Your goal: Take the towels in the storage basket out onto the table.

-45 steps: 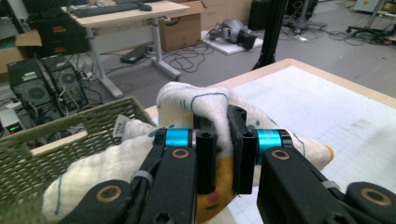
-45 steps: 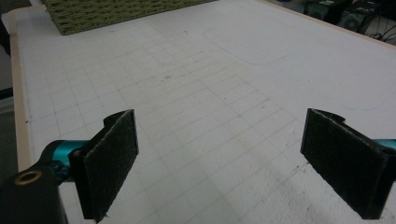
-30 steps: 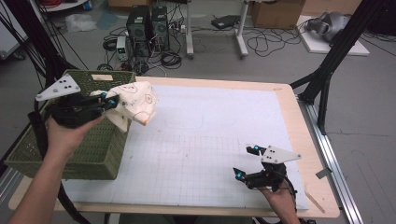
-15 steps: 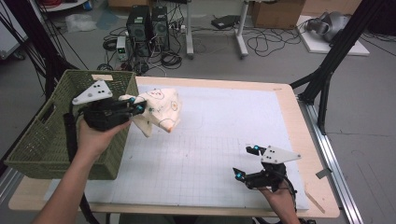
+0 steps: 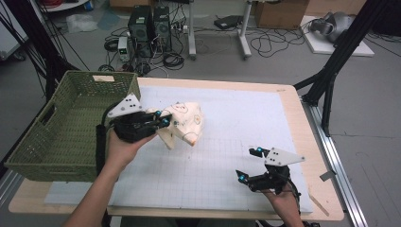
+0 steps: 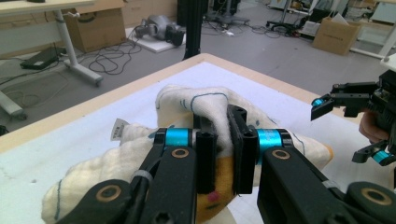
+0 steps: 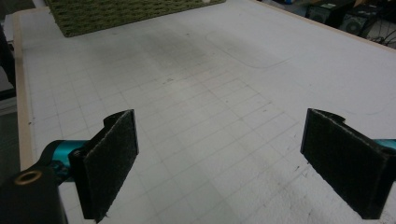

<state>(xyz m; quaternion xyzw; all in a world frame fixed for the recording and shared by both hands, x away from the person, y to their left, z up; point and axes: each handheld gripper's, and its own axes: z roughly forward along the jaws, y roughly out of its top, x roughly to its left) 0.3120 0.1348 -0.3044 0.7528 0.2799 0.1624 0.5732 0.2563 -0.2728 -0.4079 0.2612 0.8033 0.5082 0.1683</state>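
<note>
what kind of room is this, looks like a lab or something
Probably a robotics lab or workshop: computer towers and loose cables on the bare floor, cardboard boxes, and a gridded mat on the table.

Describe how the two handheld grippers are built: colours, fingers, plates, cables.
Both are black frames with bright blue collars near the fingers. The left gripper and right gripper each carry a pale grey three-cornered plate on top. The right gripper's fingers are flat black pads with a rough, felt-like face. The arms show bare, without sleeves. A black cable trails from the right gripper.

Left gripper carried plush toy rightward, seemingly.
</note>
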